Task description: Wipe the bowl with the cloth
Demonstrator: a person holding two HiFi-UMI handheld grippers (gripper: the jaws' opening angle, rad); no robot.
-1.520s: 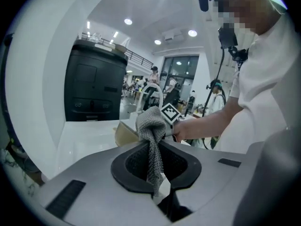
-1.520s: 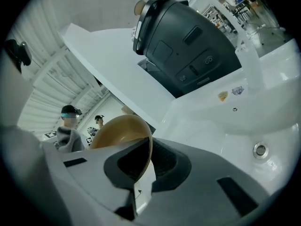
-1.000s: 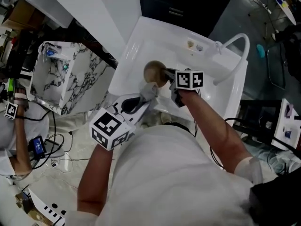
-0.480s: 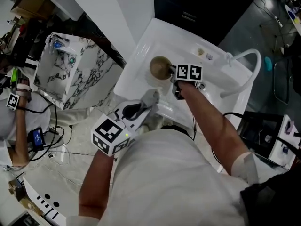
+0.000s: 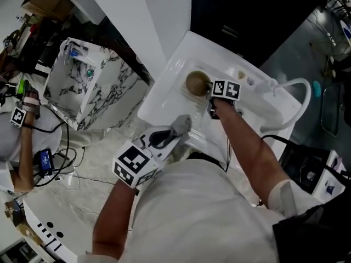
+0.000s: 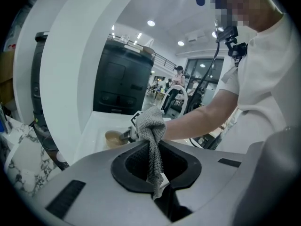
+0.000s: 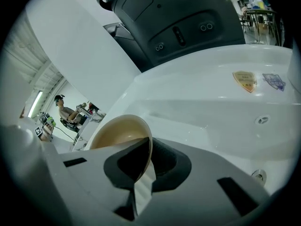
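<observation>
Two grippers, both clamped shut on something. Nearest, close to the white shirt [image 5: 208, 212]: left gripper [image 5: 184, 126], jaws pinched tight on the grey woven cloth [image 5: 181, 124]. In the left gripper view, cloth [image 6: 151, 131] caught between the jaws of the left gripper [image 6: 157, 192], bunched in a loose wad above the tips. Held just short of the near rim of the white sink [image 5: 164, 92], apart from the bowl.

Further out, over the basin: right gripper [image 5: 208, 89], marker cube on top, jaws narrowed onto the rim of the tan bowl [image 5: 196, 83]. In the right gripper view, thin bowl wall [image 7: 120, 133] squeezed between the pads of the right gripper [image 7: 145, 173], bowl tilted, hollow side partly open to the camera. Resting on the sink floor or held above it: cannot tell.

Beyond the bowl, pale sink wall [image 7: 211, 107] with two small stickers [image 7: 244, 80]. At the far right rim, curved white faucet [image 5: 296, 92]. Off to the left, marble-patterned box [image 5: 82, 86]. Farthest back, a dark appliance [image 7: 178, 22].
</observation>
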